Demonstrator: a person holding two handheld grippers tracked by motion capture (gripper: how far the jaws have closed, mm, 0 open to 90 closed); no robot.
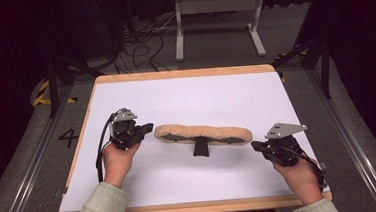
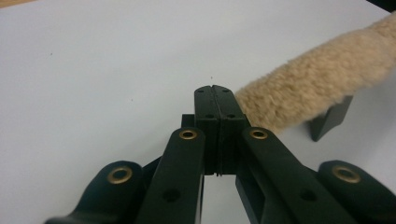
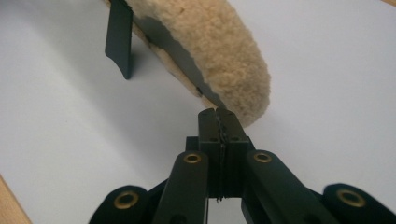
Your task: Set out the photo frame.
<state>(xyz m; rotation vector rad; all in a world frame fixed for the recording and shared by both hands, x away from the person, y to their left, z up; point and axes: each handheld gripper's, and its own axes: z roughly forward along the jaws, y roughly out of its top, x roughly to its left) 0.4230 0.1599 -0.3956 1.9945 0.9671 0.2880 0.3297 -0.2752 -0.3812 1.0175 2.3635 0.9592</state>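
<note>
Thing: a long beige fleece pad with a black bracket under its middle lies across the centre of the white tabletop.
Left tool: it is just beside the left end of the pad; its jaws are pressed together, with nothing between them.
Right tool: it is at the right end of the pad, close under the edge; its jaws are together, and no fleece is visible between them.
Hands: the left hand and the right hand each hold one tool.
</note>
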